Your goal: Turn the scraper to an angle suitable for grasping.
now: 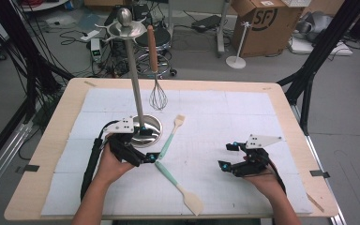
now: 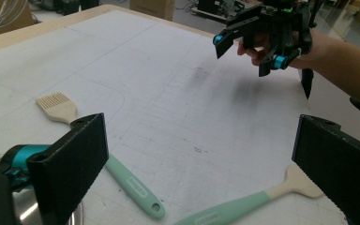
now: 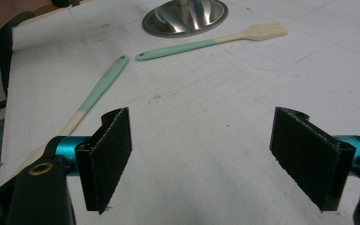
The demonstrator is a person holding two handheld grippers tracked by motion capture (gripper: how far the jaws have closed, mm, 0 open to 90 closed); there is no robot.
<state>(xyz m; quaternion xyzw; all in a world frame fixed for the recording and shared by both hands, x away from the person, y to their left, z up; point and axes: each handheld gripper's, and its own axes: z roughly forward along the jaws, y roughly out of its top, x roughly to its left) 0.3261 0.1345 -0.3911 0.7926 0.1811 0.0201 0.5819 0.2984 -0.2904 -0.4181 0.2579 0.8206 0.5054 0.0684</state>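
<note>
White gridded matting (image 1: pixel 243 117) covers your wooden table (image 1: pixel 42 154), giving the utensils a flat bed to lie on; at its far left stands the steel hanging rack (image 1: pixel 133 70), its round base (image 1: pixel 152 131) weighting the pole so that the whisk (image 1: pixel 155 70) can dangle from the top disc, wooden handle up and wires clear of the mat; that hung whisk suggests the two loose tools are meant to follow it. Both lie near the base with their mint handles almost meeting, so the hanging holes face your left hand: the pastry brush (image 1: pixel 171 136) angles up toward the rack, bristles away from you; the spatula (image 1: pixel 180 187) runs down toward the near edge, pale blade last. Your left gripper (image 1: pixel 150 158) hovers just over those handle ends, its pads (image 2: pixel 72 161) spread wide and pinching nothing, probably lined up to take one handle; your right gripper (image 1: pixel 226 157) waits well apart over bare mat, jaws likewise spread and empty, leaving the left room to work.
</note>
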